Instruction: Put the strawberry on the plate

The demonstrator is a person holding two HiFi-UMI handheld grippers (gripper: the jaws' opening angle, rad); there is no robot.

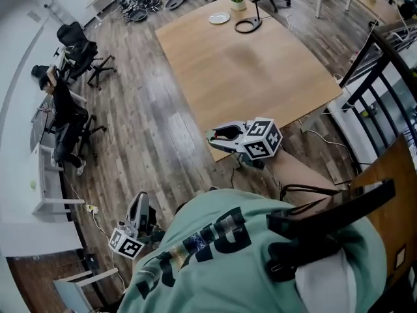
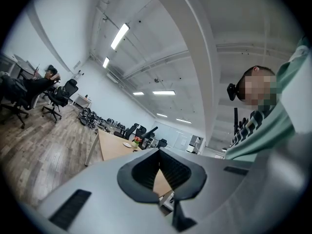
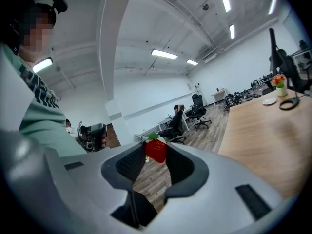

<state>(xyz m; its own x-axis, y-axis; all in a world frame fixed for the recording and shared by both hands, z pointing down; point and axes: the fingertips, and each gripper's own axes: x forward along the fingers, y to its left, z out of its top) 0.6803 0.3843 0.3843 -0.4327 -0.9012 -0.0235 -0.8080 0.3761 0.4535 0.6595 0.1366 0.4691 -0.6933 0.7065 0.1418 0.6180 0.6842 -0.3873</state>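
Head view: right tongs (image 1: 214, 136) sit at the near corner of the wooden table (image 1: 241, 70), marker cube (image 1: 262, 139) on the person's side. Left tongs (image 1: 139, 201) are low at left over the plank floor (image 1: 150, 122), well apart from the table. Plate (image 1: 219, 18) is at the table's far end, just beside a black lamp (image 1: 248, 23) with a ring base and a small vase (image 1: 238, 4). Office chairs (image 1: 81, 47) and a seated person (image 1: 62, 106) are along the left wall. The green shirt (image 1: 260, 217) has big dark letters, too foreshortened to read. Left gripper view: left tongs (image 2: 158, 152) have tips pressed together with nothing between them; the table (image 2: 114, 147) is beyond, chairs (image 2: 61, 94) at left. Right gripper view: right tongs (image 3: 156, 147) pinch the strawberry (image 3: 156, 150) at the tips, red body, green leaves on top. It is held in the air, well apart from the plate (image 3: 269, 101), which lies far down the table (image 3: 258, 135) near the vase (image 3: 279, 84) and the lamp (image 3: 288, 103) ring. The seated person (image 3: 178, 118) is straight behind the strawberry.
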